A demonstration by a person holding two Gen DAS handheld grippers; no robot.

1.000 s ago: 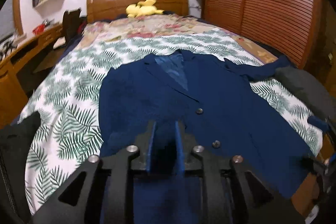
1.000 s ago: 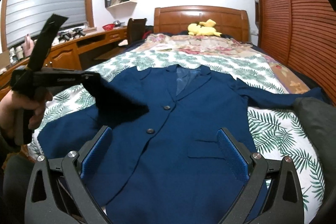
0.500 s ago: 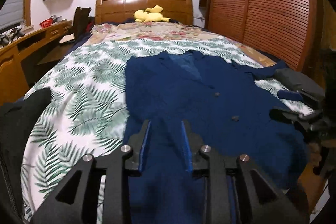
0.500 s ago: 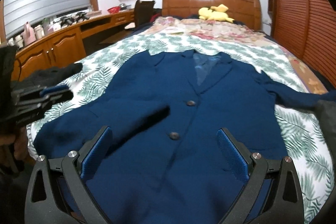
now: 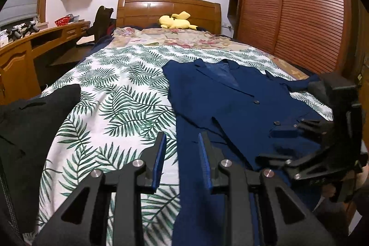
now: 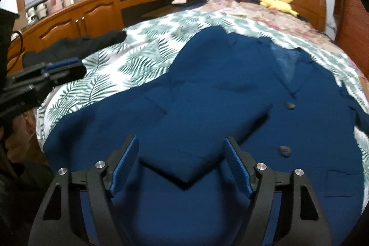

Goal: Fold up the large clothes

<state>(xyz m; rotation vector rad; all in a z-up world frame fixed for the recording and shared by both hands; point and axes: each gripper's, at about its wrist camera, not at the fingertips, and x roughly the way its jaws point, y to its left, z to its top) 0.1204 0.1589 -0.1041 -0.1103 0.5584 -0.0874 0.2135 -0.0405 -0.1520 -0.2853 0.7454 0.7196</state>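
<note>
A navy blue jacket point(image 5: 230, 103) point(image 6: 230, 96) lies face up on the leaf-print bed sheet point(image 5: 120, 96). One sleeve point(image 6: 207, 130) is folded across its front. The cuff end sits just under my right gripper point(image 6: 181, 163), between the jaws; they are closing and the pads do not press on it. My left gripper point(image 5: 182, 153) hangs over the jacket's left edge, jaws a narrow gap apart with nothing gripped. Each gripper also shows in the other view: the right gripper point(image 5: 279, 144) at the right, the left gripper point(image 6: 66, 70) at the left.
A black garment point(image 5: 34, 112) point(image 6: 76, 45) lies on the bed's left side. A yellow plush toy point(image 5: 177, 20) rests by the wooden headboard point(image 5: 168, 8). A wooden desk point(image 5: 23, 54) runs along the left; slatted wardrobe doors point(image 5: 299, 4) stand on the right.
The left gripper let go of the sleeve, which now lies across the jacket front, and moved left to the jacket's edge. The right gripper came down over the cuff and its jaws narrowed.
</note>
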